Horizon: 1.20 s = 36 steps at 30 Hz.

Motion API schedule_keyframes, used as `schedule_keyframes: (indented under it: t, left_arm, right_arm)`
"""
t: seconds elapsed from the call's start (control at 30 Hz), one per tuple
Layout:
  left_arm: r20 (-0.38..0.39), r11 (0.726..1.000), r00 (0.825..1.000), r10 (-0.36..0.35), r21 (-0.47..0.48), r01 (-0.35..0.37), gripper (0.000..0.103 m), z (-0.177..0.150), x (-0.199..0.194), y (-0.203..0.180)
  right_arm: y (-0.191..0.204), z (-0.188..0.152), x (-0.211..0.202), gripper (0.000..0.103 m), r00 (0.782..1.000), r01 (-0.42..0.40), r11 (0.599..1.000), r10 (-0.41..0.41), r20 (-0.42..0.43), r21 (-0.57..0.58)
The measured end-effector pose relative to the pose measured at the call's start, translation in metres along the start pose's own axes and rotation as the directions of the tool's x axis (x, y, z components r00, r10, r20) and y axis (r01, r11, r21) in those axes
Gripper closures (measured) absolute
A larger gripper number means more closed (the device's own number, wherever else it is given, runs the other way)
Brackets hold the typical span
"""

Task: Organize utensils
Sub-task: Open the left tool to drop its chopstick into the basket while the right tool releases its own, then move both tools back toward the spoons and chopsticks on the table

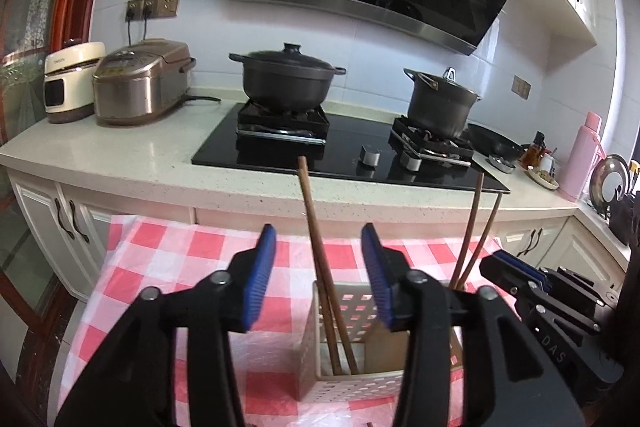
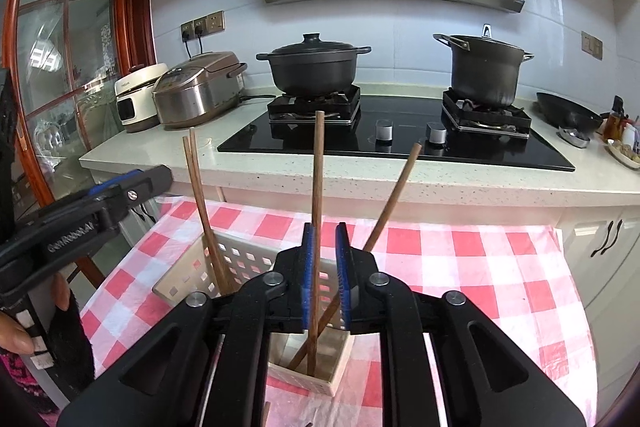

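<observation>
Meanwhile, over a table spread with a red-and-white checked cloth (image 1: 168,259), two hand-held grippers hang above a white perforated utensil holder (image 1: 352,383) that already has wooden chopsticks standing in it. The left gripper (image 1: 318,279) has its blue pads spread wide, with a pair of chopsticks (image 1: 316,247) leaning in the holder's left compartment between the jaws but touching neither pad. The right gripper (image 2: 326,275) has its jaws only narrowly parted around one upright chopstick (image 2: 318,187); the left pad looks to be just against the stick and the right pad clear of it, so the grip appears released. A second stick (image 2: 394,197) slants away to the right from the same compartment.

The likely trouble, judging from this: pulling either gripper back on a slant could snag a leaning stick and flick it out, or tip the light holder, which stands free on a slippery-looking plastic cloth. The narrow gap at the right jaws leaves little room for error.

Lettering on the right gripper's body reads "DAS" in the left wrist view; the left gripper's side carries white wording too blurred to make out. A small logo on the cream cooker (image 1: 72,83) is illegible.
</observation>
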State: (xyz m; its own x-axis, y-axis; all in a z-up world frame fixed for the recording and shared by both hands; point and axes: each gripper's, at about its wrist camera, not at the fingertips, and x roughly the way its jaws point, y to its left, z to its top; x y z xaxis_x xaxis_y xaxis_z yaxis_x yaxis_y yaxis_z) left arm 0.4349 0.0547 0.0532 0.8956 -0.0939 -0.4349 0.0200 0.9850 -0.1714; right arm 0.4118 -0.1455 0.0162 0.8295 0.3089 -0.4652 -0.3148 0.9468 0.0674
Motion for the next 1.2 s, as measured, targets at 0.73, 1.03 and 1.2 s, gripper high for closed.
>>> schedule_keyframes:
  t: [0.73,1.03,1.2]
  left_arm:
    - [0.049,0.992,0.990,0.129,0.012,-0.129,0.005,-0.079,-0.099,0.016]
    - [-0.010,0.988,0.990,0.141,0.066,-0.140,0.005,-0.140,-0.104,0.009]
    - [-0.065,0.991,0.990,0.125,0.062,-0.121,0.005,-0.164,-0.100,0.009]
  right_arm:
    - [-0.028,-0.088,-0.100,0.066,1.000,0.004,0.991,-0.005,0.012,0.131]
    - [-0.015,-0.159,-0.099,0.066,0.994,0.023,0.990,-0.007,-0.111,0.142]
    - [-0.011,-0.185,-0.092,0.066,0.984,0.017,0.984,0.015,-0.177,0.176]
